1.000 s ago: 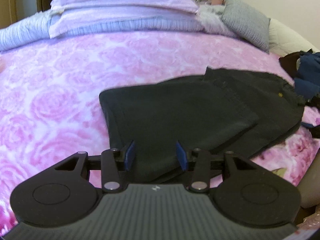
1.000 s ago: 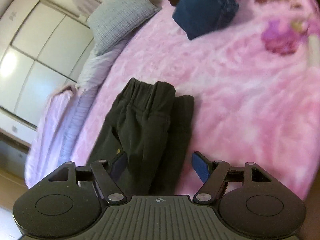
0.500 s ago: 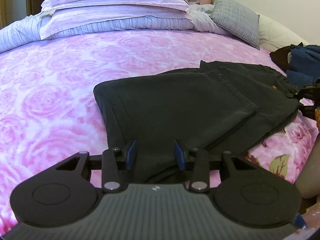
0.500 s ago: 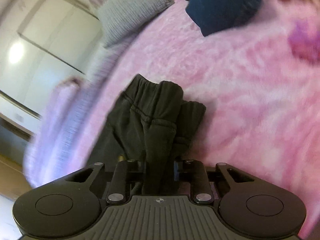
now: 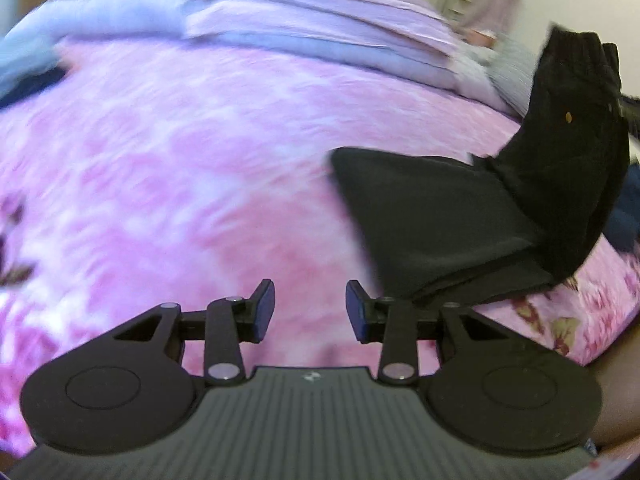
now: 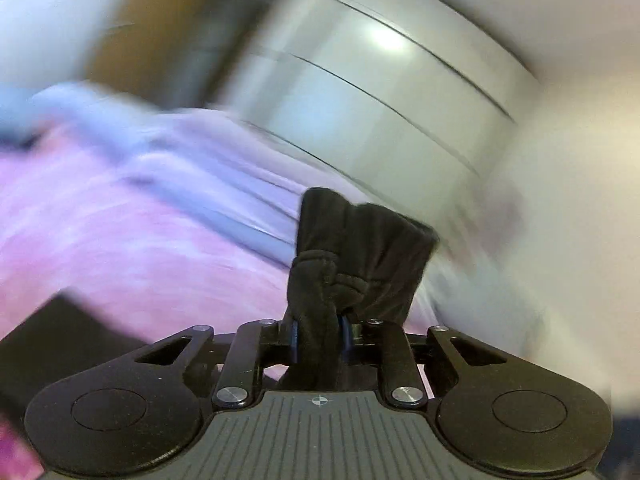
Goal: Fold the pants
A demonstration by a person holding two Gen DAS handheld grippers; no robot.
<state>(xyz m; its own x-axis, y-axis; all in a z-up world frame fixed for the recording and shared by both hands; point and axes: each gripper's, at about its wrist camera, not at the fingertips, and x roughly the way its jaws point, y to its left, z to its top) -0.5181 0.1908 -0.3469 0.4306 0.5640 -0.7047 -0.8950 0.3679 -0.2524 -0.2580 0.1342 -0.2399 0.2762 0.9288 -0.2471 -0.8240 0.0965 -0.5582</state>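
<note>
I have the right gripper [image 6: 318, 330] pinched hard on the bunched waistband end of the black pants [image 5: 460, 220]; its jaws closed on that cloth within the last second. In the left wrist view the gripped end stands lifted above the bed [image 5: 200, 200], while the rest of the pants lies flat in a folded stack near the bed's right edge.

The left gripper [image 5: 310, 312] is partly spread and holds nothing. It hangs over bare pink bedspread, just beside the stack's near corner, not touching it.

Judgement: the step in hand is carrying the waistband end over to make the next fold. To do it well, I should keep the grip firm, since the cloth is thick and bunched and could slip. I should swing the raised end in a low arc toward the far edge of the stack, so the lower layers are not dragged. The left gripper would serve best pressing the fold line down. Both views are blurred, so edge alignment cannot be confirmed yet.
</note>
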